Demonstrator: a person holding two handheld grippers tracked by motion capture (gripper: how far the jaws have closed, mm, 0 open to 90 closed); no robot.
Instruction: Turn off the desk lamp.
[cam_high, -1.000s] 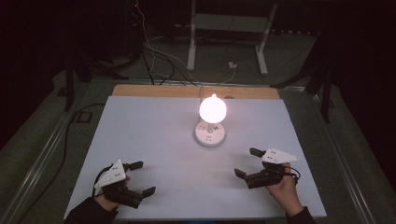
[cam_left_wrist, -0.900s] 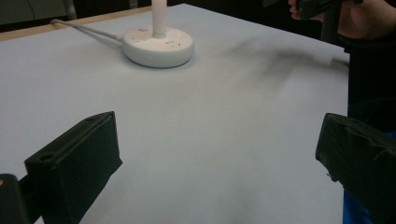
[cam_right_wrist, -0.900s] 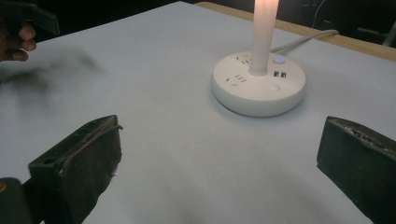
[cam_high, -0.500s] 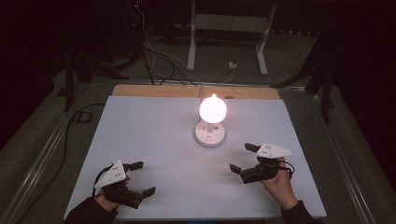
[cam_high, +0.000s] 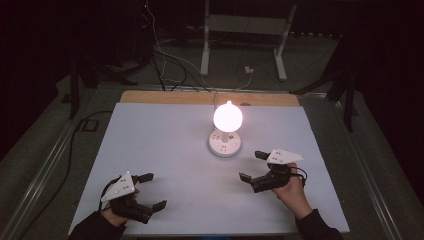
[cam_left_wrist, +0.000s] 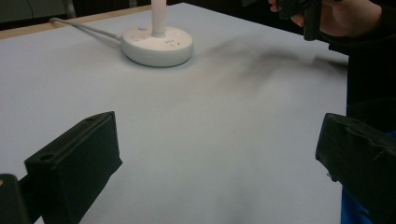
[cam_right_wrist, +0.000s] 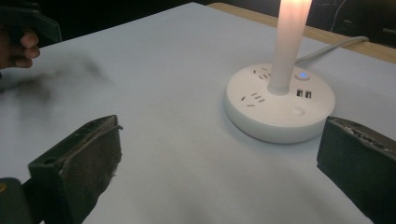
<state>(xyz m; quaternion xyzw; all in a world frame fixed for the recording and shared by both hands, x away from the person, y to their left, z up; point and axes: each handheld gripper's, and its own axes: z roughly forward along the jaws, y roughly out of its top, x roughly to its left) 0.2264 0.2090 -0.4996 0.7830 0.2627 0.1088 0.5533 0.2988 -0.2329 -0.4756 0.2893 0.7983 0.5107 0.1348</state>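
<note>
High view looks down from above; both gripper views, low and close, share the lamp base (cam_right_wrist: 279, 103).

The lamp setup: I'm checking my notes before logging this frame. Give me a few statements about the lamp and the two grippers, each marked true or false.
1. The lamp is lit. True.
2. The right gripper is clamped on the lamp's round base. False: its jaws stand open, short of the base.
3. The left gripper has its jaws open. True.
4. The base lies on bare wood. False: it sits on the white table cover.
</note>
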